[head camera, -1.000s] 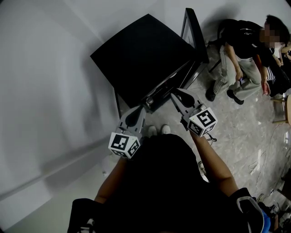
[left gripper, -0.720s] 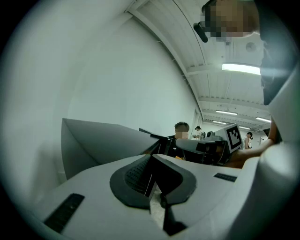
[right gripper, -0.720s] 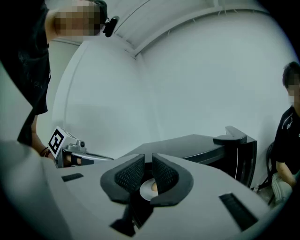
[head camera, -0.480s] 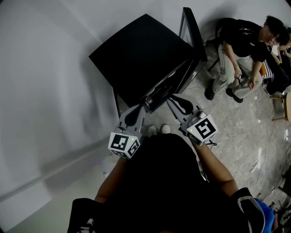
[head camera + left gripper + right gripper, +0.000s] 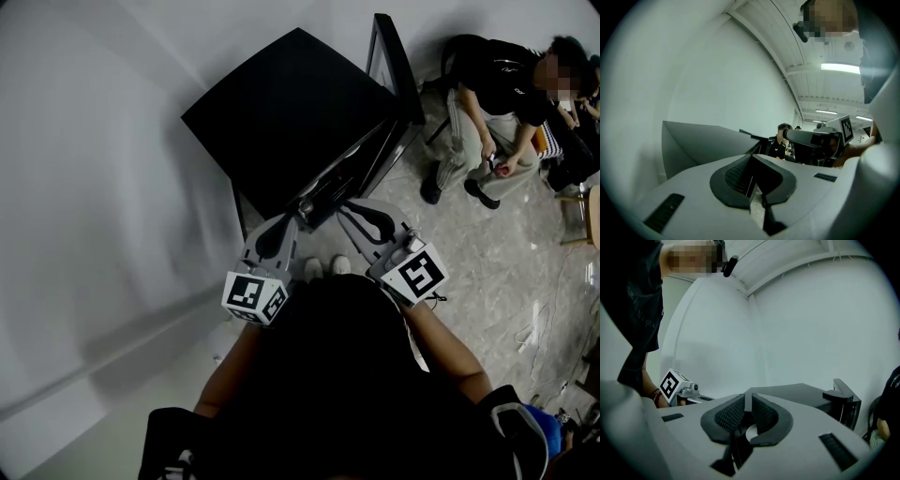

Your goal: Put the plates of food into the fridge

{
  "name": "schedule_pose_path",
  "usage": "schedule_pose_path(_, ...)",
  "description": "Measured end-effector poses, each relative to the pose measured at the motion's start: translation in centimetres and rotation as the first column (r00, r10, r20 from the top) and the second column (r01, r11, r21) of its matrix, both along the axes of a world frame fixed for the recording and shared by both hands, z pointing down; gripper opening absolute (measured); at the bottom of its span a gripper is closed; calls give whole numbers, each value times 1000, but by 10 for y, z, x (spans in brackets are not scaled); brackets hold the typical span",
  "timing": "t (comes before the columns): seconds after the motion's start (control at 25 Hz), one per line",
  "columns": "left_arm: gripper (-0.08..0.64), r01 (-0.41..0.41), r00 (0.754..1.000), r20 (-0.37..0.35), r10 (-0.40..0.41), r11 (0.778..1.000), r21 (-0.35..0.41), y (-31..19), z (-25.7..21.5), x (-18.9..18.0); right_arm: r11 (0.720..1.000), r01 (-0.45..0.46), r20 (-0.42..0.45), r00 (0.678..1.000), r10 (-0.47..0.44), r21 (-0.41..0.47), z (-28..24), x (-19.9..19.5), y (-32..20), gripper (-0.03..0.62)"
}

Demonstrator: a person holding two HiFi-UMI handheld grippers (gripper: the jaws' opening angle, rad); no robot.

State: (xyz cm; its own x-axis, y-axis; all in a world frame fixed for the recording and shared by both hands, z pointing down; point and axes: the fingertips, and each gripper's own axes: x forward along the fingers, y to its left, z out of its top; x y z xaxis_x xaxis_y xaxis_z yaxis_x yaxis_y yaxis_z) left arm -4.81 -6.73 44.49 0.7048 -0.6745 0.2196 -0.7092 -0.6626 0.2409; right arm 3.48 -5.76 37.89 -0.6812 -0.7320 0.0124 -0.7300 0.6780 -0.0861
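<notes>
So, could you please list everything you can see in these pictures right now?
fridge: one, black, against the white wall, in front of the person
fridge door: one, black, swung open at the fridge's right side
wall: white, left and top
floor: grey, marbled, right side
seated person: one, black top and grey trousers, upper right
shoes: two, white, between the tools
left tool: one, grey with a marker cube, shut and empty, at the fridge front
right tool: one, grey with a marker cube, shut and empty, beside the left tool
</notes>
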Motion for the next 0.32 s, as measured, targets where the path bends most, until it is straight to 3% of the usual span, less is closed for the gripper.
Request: schedule_pose_path(0.32, 23, -3, 1000, -2, 3, 1000, 1, -1, 1, -5, 1000, 5, -24, 1000, -4, 15, -1, -6, 0, 63)
